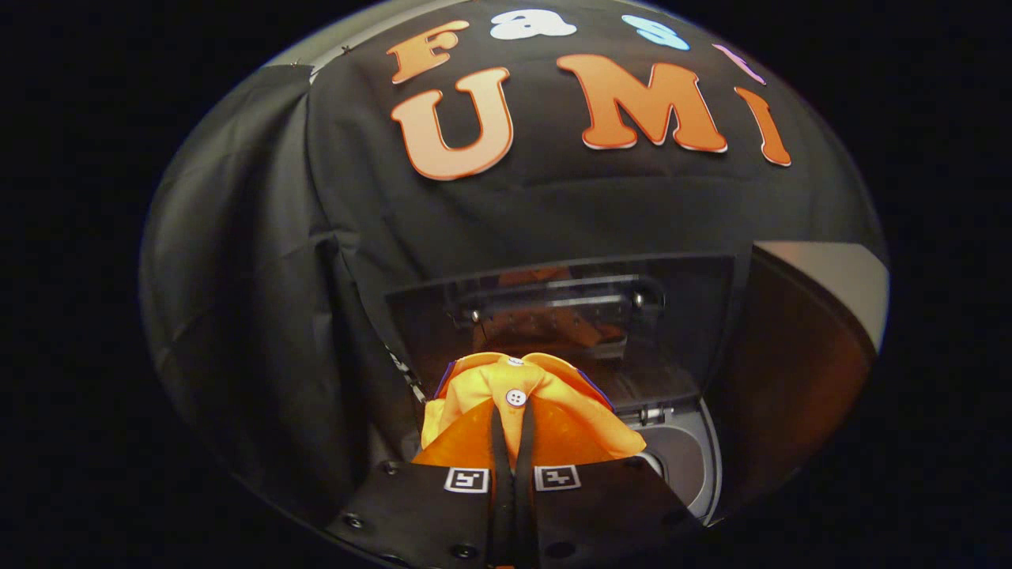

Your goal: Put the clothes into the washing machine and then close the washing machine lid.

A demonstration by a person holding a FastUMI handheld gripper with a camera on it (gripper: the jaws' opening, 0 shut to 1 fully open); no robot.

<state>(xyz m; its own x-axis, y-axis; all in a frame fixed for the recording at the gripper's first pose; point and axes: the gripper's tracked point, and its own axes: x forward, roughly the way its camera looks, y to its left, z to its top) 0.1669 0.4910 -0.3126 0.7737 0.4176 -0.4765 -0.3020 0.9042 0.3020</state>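
We see one soft orange cloth shirt with thin purple trim, bunched up. One round white button on it, four small holes. No words we can read on shirt. Our gripper pinches shirt, two fingers nearly together on fold. Shirt hangs over grey washing machine. Dark shiny see-through lid stands up behind.

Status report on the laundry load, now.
Gripper shut on orange garment, fingers pinching the fabric. Washing machine lid raised, just beyond. Nothing blocking the way.
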